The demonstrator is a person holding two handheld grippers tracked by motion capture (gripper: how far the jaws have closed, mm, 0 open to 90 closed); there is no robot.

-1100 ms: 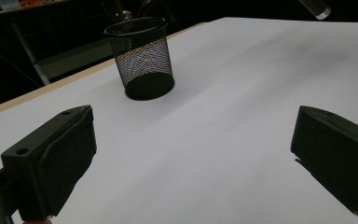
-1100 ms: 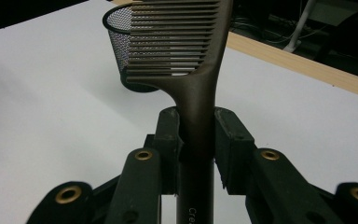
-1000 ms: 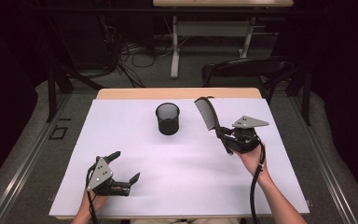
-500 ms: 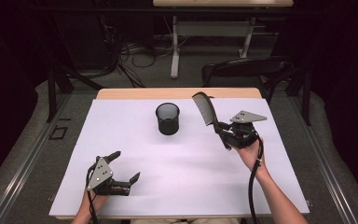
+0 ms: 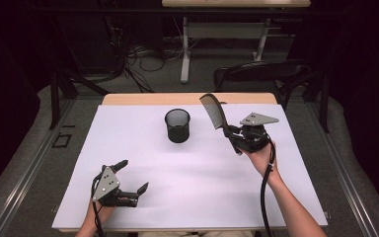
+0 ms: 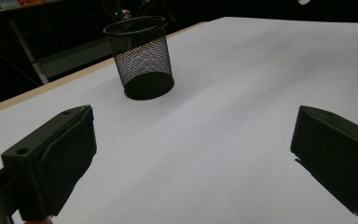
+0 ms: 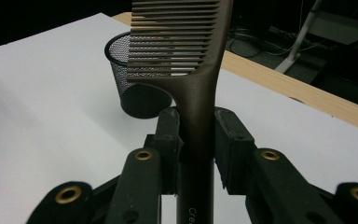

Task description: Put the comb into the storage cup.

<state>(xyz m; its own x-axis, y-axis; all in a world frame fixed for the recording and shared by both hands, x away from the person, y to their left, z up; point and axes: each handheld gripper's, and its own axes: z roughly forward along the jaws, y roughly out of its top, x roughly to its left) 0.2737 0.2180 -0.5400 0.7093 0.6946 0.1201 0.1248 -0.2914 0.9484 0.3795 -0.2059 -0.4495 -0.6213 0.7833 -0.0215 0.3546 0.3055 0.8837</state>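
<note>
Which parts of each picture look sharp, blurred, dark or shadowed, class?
High view: white table evenly lit, surroundings dark, little shadow under the cup. Left gripper view: cup sharp with a soft shadow at its base, the near jaws dim and slightly soft. Right gripper view: comb fairly sharp, cup behind it softer, background black.

tools (image 5: 123, 177): black jaws | grey three-cornered plates | black cables (brass rivets)
</note>
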